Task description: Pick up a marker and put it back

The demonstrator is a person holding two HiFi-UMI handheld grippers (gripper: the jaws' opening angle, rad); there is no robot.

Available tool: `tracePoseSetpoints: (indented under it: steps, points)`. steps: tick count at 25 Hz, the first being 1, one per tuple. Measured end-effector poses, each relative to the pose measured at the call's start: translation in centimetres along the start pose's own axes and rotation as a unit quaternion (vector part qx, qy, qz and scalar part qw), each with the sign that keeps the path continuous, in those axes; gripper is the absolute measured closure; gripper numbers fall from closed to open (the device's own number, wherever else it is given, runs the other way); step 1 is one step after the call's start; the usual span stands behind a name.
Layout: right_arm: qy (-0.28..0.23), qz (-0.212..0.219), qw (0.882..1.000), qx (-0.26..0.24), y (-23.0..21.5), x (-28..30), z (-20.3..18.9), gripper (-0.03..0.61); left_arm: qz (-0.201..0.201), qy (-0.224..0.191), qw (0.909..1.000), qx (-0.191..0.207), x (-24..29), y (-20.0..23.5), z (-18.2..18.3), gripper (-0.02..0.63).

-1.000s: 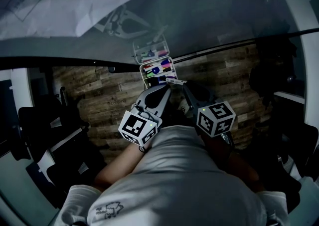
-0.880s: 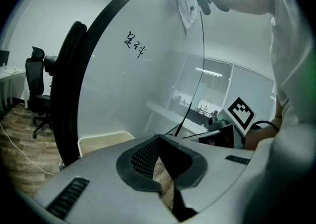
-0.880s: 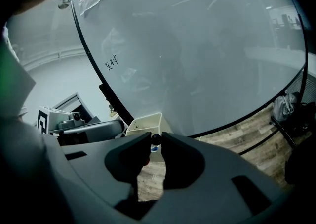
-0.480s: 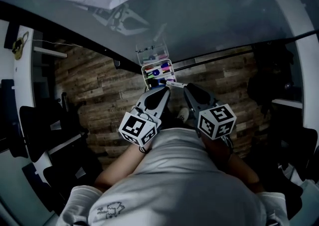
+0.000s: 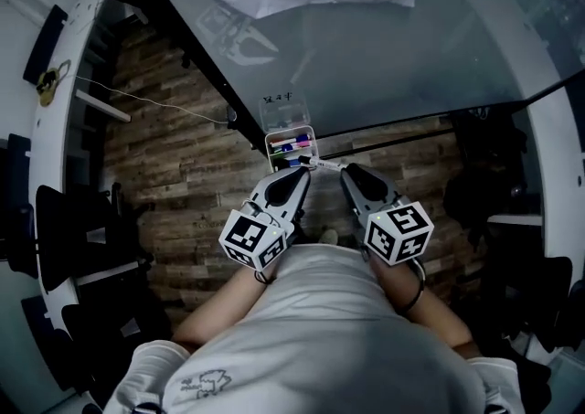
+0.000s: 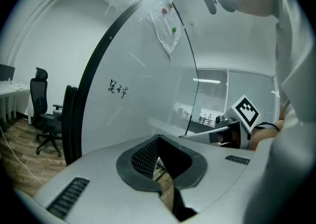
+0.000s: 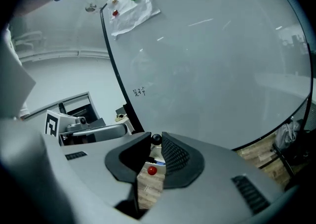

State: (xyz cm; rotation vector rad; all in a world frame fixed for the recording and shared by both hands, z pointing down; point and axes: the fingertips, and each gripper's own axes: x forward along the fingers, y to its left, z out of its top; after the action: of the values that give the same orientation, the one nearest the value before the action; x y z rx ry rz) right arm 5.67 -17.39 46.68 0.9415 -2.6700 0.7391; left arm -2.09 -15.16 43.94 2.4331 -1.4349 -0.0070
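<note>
A white marker (image 5: pixel 322 164) with a dark end lies crosswise in the head view, just below the clear marker tray (image 5: pixel 291 140) fixed to the whiteboard. My right gripper (image 5: pixel 344 169) is shut on it. In the right gripper view the marker's black round end (image 7: pixel 156 138) sits between the jaw tips of that gripper (image 7: pixel 156 142). Red and blue markers show in the tray beneath. My left gripper (image 5: pixel 303 172) is beside the marker's other end. In its own view the left gripper (image 6: pixel 158 139) has its jaw tips together with nothing between them.
The whiteboard (image 5: pixel 366 56) fills the space ahead, with small handwriting (image 6: pixel 117 88) and a sheet of paper (image 7: pixel 131 3) held up by magnets. An office chair (image 6: pixel 44 114) stands on the wooden floor (image 5: pixel 183 175) to the left. A dark-framed board edge (image 6: pixel 74 119) is close by.
The head camera has tilted up, so more whiteboard and the pinned paper show. Tray and grippers sit slightly lower in view. The marker stays in the right gripper.
</note>
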Motion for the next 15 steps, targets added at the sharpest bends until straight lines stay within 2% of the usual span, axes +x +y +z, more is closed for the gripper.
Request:
tracePoseSetpoints:
  steps: [6,11,15]
  points:
    - [-0.035,0.008,0.999,-0.034,1.5,-2.3,2.6,0.505,-0.003,-0.032,0.9991,0.026,-0.8,-1.8,2.6,0.607]
    - [-0.075,0.008,0.996,-0.056,2.1,-3.9,5.2,0.505,-0.004,-0.062,0.9978,0.024,-1.2,-2.0,4.9,0.607]
    - [-0.093,0.01,0.994,-0.057,2.0,-4.5,6.1,0.505,-0.009,-0.065,0.9972,0.035,-1.1,-2.8,5.6,0.607]
